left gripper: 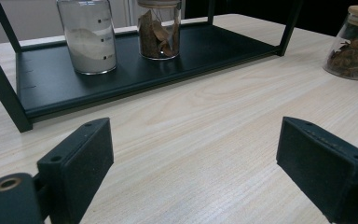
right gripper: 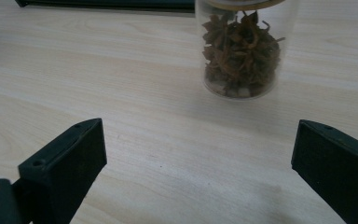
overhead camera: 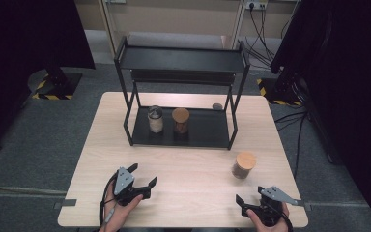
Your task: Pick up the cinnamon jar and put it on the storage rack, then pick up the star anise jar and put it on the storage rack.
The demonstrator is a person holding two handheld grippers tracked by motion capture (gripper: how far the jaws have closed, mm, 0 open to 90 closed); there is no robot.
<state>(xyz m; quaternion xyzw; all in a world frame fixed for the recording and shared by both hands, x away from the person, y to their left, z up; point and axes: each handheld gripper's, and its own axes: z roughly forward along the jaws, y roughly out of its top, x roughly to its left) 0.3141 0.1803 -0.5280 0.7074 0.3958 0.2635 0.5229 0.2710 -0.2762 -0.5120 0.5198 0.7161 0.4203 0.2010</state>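
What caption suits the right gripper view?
Open right gripper facing a glass jar of dried spices on the wooden table.

In my right gripper view the top edge cuts off the lid of the jar of dried brown pieces (right gripper: 240,51), and the right tongs (right gripper: 196,172) lose their outer ends at the bottom corners. My left gripper view crops the tops of the white-powder jar (left gripper: 88,35) and the bark jar (left gripper: 159,29) on the rack's lower shelf (left gripper: 51,81). In the high view, a small dark object (overhead camera: 217,106) behind the rack, near the tabletop's far edge, is too small to identify.
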